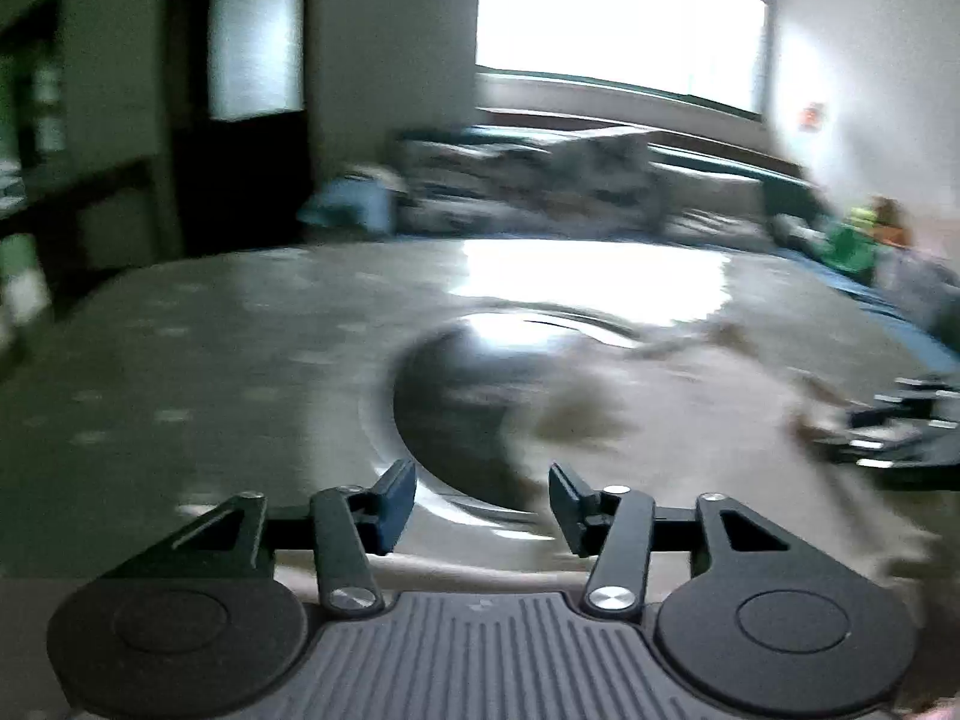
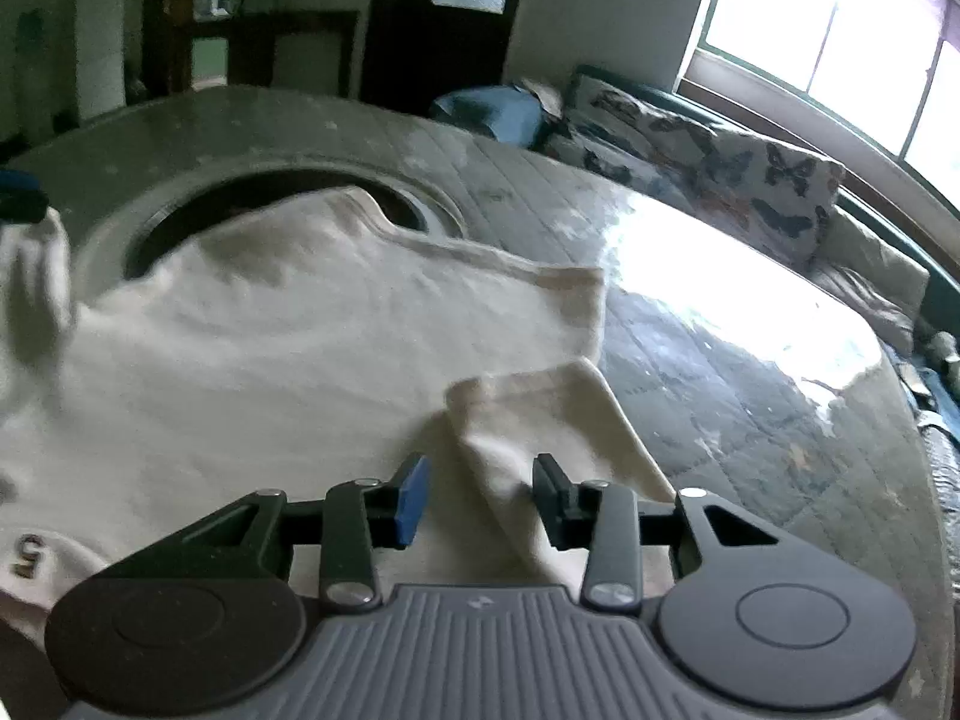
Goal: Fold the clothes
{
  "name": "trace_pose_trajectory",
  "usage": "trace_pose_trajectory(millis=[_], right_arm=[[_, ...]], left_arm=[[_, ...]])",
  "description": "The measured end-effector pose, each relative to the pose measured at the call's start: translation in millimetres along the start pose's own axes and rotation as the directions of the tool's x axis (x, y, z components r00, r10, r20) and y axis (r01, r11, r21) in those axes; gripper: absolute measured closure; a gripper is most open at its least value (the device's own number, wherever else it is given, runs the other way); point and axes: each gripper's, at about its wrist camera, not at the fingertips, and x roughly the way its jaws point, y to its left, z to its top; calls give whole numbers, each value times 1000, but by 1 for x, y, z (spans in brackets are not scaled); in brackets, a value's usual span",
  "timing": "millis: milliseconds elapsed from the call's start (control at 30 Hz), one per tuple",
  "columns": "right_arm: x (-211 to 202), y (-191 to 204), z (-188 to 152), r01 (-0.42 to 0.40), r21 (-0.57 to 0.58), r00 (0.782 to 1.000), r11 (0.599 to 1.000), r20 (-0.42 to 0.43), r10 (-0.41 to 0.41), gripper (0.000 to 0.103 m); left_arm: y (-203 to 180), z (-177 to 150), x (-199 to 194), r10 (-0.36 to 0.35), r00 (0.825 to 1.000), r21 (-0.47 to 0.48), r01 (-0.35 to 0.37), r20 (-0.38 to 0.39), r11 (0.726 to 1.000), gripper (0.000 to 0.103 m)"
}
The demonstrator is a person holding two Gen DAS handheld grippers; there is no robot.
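A cream shirt (image 2: pixel 288 348) lies spread on the grey quilted table (image 2: pixel 720 408), its top edge reaching over a round dark recess (image 2: pixel 414 210). One sleeve (image 2: pixel 540 420) is folded back and runs between the fingers of my right gripper (image 2: pixel 483 501), which stands open just above it. In the blurred left wrist view my left gripper (image 1: pixel 483 504) is open with nothing between its fingers, over the recess (image 1: pixel 456 396), and the shirt (image 1: pixel 690 420) lies to its right. The right gripper (image 1: pixel 900 420) shows at that view's right edge. The left gripper (image 2: pixel 18 192) appears beside a raised, blurred shirt edge (image 2: pixel 36 264).
A sofa with butterfly-print cushions (image 2: pixel 750 174) runs along the far side under a bright window (image 2: pixel 840 30). A blue bundle (image 2: pixel 492 108) lies at the sofa's end. A dark door (image 2: pixel 444 18) and shelves stand behind the table. A brown "5" (image 2: pixel 27 555) marks the shirt.
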Motion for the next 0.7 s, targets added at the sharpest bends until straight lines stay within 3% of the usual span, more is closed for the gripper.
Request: trace_pose_trajectory(millis=[33, 100, 200, 300, 433, 567, 633, 700], right_arm=[[1, -1, -1, 2, 6, 1000, 1000, 0, -2, 74], [1, -4, -1, 7, 28, 1000, 1000, 9, -7, 96], [-10, -19, -2, 37, 97, 998, 995, 50, -42, 99], [-28, -42, -7, 71, 193, 990, 979, 106, -93, 99], [-60, -82, -29, 153, 345, 964, 926, 154, -217, 100], [-74, -117, -65, 239, 489, 944, 839, 86, -320, 95], [-74, -131, -82, 242, 543, 948, 804, 44, -315, 95], [-74, -135, -88, 189, 559, 962, 808, 57, -265, 94]], left_arm=[[-12, 0, 4, -47, 999, 16, 47, -13, 999, 48], [-38, -1, 13, -133, 990, 50, 135, -41, 990, 48], [-75, -8, 27, -219, 972, 122, 229, -89, 966, 48], [-90, -15, 34, -254, 960, 155, 271, -121, 950, 48], [-105, -25, 43, -290, 944, 189, 317, -160, 929, 48], [-120, -35, 51, -323, 925, 219, 364, -200, 905, 48], [-124, -36, 52, -325, 922, 227, 369, -209, 901, 48], [-126, -36, 52, -324, 922, 232, 370, -212, 900, 48]])
